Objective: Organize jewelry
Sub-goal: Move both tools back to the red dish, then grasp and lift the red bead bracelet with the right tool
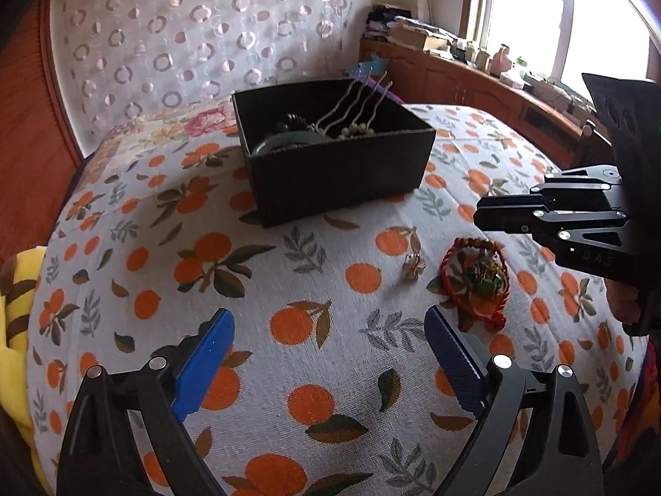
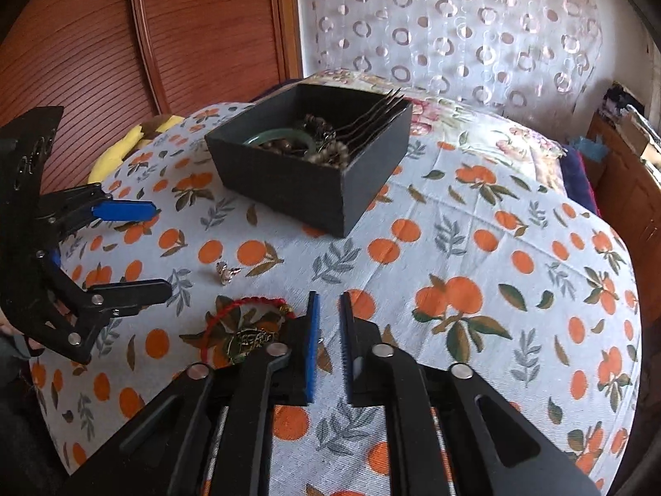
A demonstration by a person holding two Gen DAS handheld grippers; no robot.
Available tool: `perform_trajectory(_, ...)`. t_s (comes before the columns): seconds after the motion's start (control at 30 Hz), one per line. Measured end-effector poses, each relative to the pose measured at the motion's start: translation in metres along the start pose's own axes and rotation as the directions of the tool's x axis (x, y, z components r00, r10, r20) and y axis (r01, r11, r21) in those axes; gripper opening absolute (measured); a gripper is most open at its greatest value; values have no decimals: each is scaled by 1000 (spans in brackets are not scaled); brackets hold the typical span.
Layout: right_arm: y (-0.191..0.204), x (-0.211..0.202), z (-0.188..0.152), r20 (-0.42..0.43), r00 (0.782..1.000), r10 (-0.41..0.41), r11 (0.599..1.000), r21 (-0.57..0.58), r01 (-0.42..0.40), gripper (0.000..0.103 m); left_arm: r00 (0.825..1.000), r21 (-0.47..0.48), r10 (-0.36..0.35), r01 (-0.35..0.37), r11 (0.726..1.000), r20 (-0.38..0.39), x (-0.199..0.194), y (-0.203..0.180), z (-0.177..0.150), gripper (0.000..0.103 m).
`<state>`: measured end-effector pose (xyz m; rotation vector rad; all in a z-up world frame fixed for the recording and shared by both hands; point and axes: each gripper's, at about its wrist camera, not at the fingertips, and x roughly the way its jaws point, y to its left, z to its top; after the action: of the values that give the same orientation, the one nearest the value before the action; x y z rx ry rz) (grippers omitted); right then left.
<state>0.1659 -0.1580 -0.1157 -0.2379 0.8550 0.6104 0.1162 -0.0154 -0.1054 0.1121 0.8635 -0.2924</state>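
Note:
A black box (image 1: 338, 173) sits on the bed and holds a green bangle, beads and wavy hairpins; it also shows in the right wrist view (image 2: 289, 190). A red cord bracelet with a charm (image 1: 475, 277) lies on the cover, right of a small gold earring (image 1: 414, 265). In the right wrist view the bracelet (image 2: 252, 322) lies just left of my right gripper (image 2: 329, 301), with the earring (image 2: 226, 271) beyond it. My left gripper (image 1: 330, 322) is open and empty, hovering near the items. My right gripper's jaws are nearly closed with a narrow gap, empty.
The bed cover (image 1: 289, 289) has an orange-fruit print. A yellow plush (image 1: 16, 330) lies at the left edge. A wooden cabinet (image 1: 475, 78) with clutter stands along the window side. A sheer curtain (image 2: 454, 20) hangs behind.

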Motion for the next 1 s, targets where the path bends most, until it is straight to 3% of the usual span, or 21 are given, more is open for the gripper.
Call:
perform_trajectory(0.03,0,1,0,-2,1000,9,1000,-1,-9,28,1000,3,1,-1,1000,-7,2,0,0,90)
perform_trajectory(0.23,7,6,2,-24,999,22,999,-30,-23,27,999,44,18,-16,999,-43,9,-7,2,95)
perform_trajectory(0.27,6,6,3,-28,999,28,999,-30,-29,22,999,57,25,-22,998,-43,9,-9,2,95)
perform_trajectory(0.3,6,6,4,-31,999,39,999,-32,-40,5,999,58,20,-17,998,-43,9,-10,2,95)
perform_trajectory(0.43,14,3,1,-40,998,45,996,-71,-48,0,999,57,20,-17,998,-44,10,-9,2,95)
perform_trajectory(0.7,14,-17,-5,20,999,27,998,-61,-26,0,999,51,24,-21,998,-44,9,-8,1,95)
perform_trajectory(0.8,15,-16,-2,22,999,25,997,-77,-23,3,999,51,23,-21,998,-44,9,-8,1,96)
perform_trajectory(0.83,16,-15,0,17,1000,16,996,-84,-15,8,999,51,24,-22,998,-44,9,-8,1,96)
perform_trajectory(0.9,18,-10,2,1,1000,26,995,-93,-26,27,999,51,24,-21,998,-44,9,-8,1,96)
perform_trajectory(1.0,21,1,2,-42,999,29,994,-106,-34,28,999,52,24,-22,998,-44,9,-8,1,96)
